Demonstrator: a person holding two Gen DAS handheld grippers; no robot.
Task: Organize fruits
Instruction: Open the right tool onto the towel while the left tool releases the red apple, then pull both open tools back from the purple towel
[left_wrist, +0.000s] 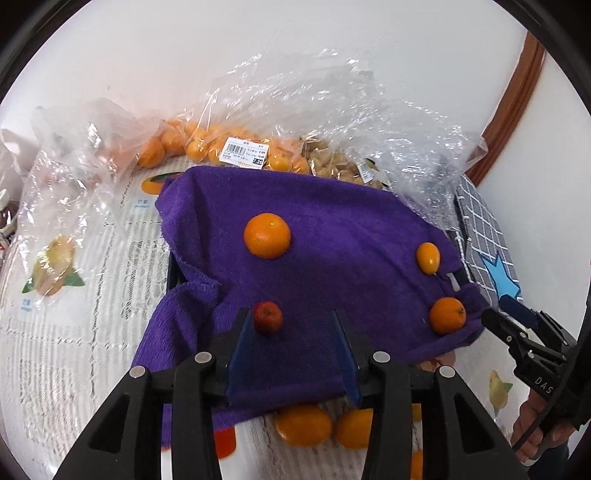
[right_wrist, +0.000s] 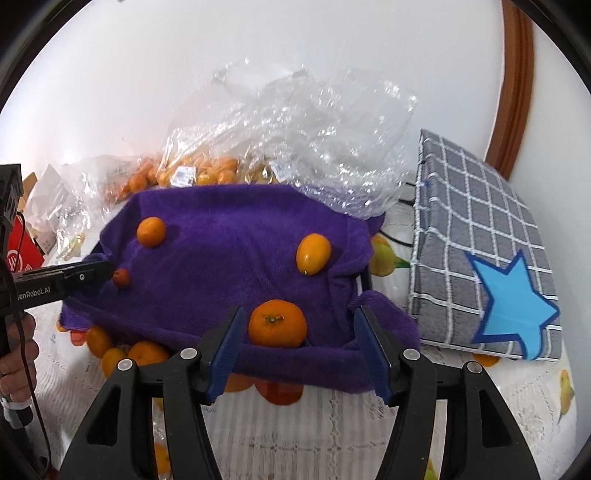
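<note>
Your right claw (right_wrist: 297, 343) stands open around a loose orange (right_wrist: 277, 328) on the purple towel (right_wrist: 229, 251), your left claw (left_wrist: 291, 347) open beside a small red fruit (left_wrist: 268, 316); either could roll off if nudged.

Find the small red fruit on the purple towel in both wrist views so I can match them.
Left wrist: the small red fruit lies low and left of centre, just past the left gripper's left fingertip.
Right wrist: small red fruit at far left, by the other gripper's tip.
Shared landmark: the oval yellow-orange fruit on the purple towel.
</note>
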